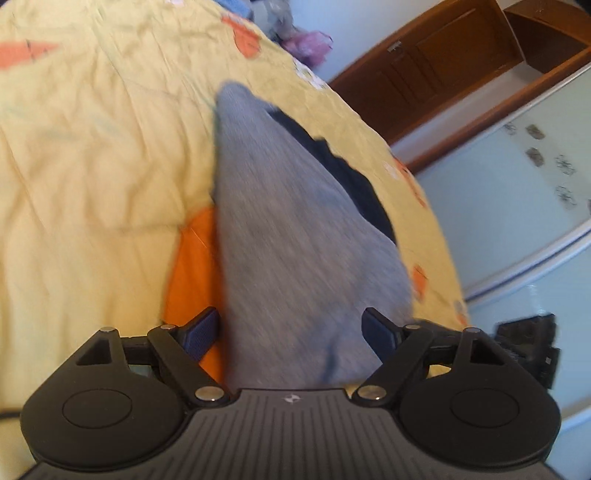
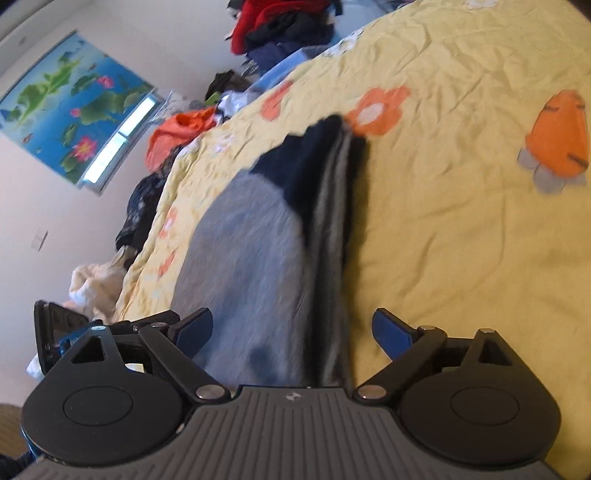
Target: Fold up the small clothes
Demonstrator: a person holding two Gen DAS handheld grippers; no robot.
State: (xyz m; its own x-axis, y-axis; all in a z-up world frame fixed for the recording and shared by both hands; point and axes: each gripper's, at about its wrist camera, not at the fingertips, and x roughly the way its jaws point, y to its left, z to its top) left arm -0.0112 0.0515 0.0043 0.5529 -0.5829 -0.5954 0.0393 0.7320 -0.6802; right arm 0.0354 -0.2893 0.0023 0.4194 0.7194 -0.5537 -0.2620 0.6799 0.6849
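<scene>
A small grey garment with dark navy parts lies on the yellow bedspread, running away from the camera. My left gripper is open, its blue pads either side of the grey cloth's near end. In the right wrist view the same garment shows grey with a navy far end and a folded edge. My right gripper is open over its near end. Whether the pads touch the cloth is unclear. Both views are blurred.
The bedspread has orange flower and carrot prints. A wooden door and pale floor lie beyond the bed's right edge. Piles of clothes and a plush toy sit past the bed's left edge. The other gripper shows at left.
</scene>
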